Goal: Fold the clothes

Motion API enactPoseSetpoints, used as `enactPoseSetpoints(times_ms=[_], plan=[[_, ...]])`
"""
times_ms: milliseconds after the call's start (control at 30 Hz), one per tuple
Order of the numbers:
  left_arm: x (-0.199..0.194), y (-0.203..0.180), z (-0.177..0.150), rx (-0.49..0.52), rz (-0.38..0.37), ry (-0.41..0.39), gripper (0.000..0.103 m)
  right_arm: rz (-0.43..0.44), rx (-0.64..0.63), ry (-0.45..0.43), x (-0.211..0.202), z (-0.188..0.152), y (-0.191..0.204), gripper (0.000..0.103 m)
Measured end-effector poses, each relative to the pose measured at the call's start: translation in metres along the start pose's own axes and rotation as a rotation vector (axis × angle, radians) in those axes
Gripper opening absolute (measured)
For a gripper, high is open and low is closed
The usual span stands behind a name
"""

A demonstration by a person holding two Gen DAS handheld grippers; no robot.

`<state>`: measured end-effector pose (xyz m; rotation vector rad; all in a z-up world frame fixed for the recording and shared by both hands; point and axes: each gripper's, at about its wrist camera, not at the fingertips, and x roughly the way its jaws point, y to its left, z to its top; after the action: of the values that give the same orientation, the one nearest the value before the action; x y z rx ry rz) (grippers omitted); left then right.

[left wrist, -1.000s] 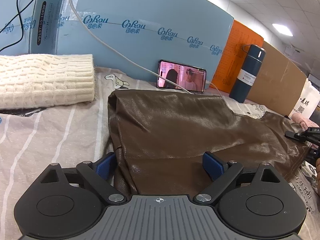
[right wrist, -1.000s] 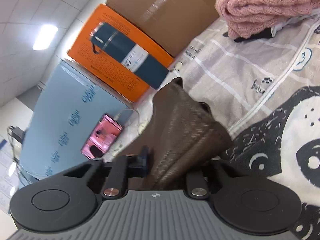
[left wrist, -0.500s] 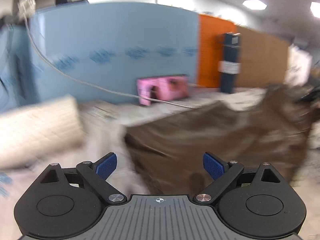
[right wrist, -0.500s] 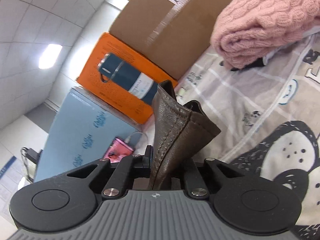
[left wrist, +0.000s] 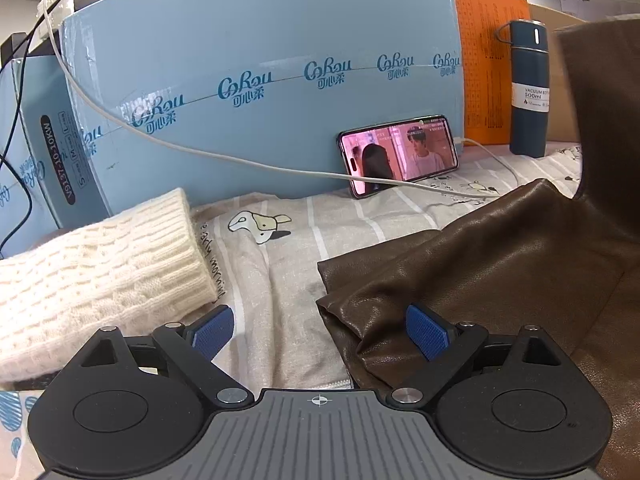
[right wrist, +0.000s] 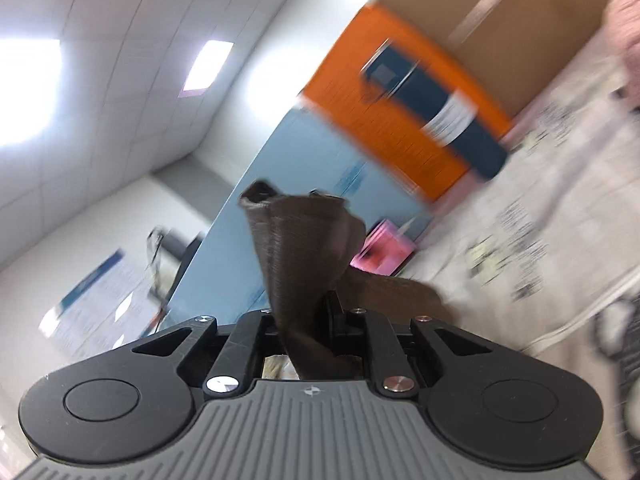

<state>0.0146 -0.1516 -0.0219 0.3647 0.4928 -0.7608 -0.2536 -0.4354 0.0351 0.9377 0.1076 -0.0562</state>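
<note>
**Leather garment half lifted off the printed sheet**

Bedding with grey stripes and cartoon animals (left wrist: 288, 240) covers the surface across the lower middle of the left wrist view. A folded cream knit (left wrist: 92, 272) lies at the left edge. Behind it, filling the upper left and centre, stands a pale blue carton (left wrist: 260, 92) with teal lettering, and a phone (left wrist: 398, 156) with a lit pink screen leans against it, a white cable (left wrist: 224, 158) trailing in front. An orange panel (left wrist: 484, 68), a dark blue flask (left wrist: 528, 88) and brown cardboard (right wrist: 492, 28) sit at the upper right. The right wrist view is tilted and blurred, showing white ceiling tiles with lit panels (right wrist: 28, 92) at the upper left.

The brown leather garment (left wrist: 500, 264) lies crumpled at the lower right of the left wrist view, one part rising out of the frame along the right edge. The left tool (left wrist: 320, 334) is released, blue pads (left wrist: 426, 334) spread wide, the garment's corner between them. The right tool (right wrist: 304, 328) is clenched on a twisted fold of the same garment (right wrist: 304, 248).

A second ago the garment lay spread flat under the left tool; now its right side is hoisted and the cloth has bunched toward the lower right. The right view has swung from the bedding up to the ceiling.
</note>
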Motion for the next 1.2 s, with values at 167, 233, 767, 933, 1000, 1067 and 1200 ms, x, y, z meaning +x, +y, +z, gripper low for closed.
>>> enactPoseSetpoints(times_ms=[167, 233, 767, 933, 1000, 1067, 1200], plan=[[-0.001, 0.004, 0.0, -0.041, -0.029, -0.003, 0.095, 0.005, -0.115, 0.184, 0.047, -0.04, 0.027, 0.011], [-0.003, 0.008, 0.0, -0.067, -0.039, -0.014, 0.095, -0.021, -0.182, 0.253, 0.063, -0.059, 0.035, 0.012], [-0.074, 0.011, 0.006, -0.237, -0.197, -0.255, 0.102, 0.224, -0.467, 0.488, 0.057, -0.102, 0.07, 0.089], [-0.085, -0.019, -0.001, -0.111, -0.196, -0.211, 0.102, 0.196, -0.47, 0.347, 0.027, -0.066, 0.067, 0.098], [-0.087, -0.032, -0.007, -0.054, -0.198, -0.182, 0.102, 0.115, -0.481, 0.294, 0.024, -0.055, 0.059, 0.098], [-0.083, -0.038, -0.012, -0.015, -0.161, -0.151, 0.103, 0.038, -0.495, 0.253, 0.024, -0.048, 0.05, 0.098], [-0.065, -0.04, -0.02, 0.01, -0.117, -0.061, 0.103, -0.08, -0.456, 0.24, 0.034, -0.038, 0.025, 0.099]])
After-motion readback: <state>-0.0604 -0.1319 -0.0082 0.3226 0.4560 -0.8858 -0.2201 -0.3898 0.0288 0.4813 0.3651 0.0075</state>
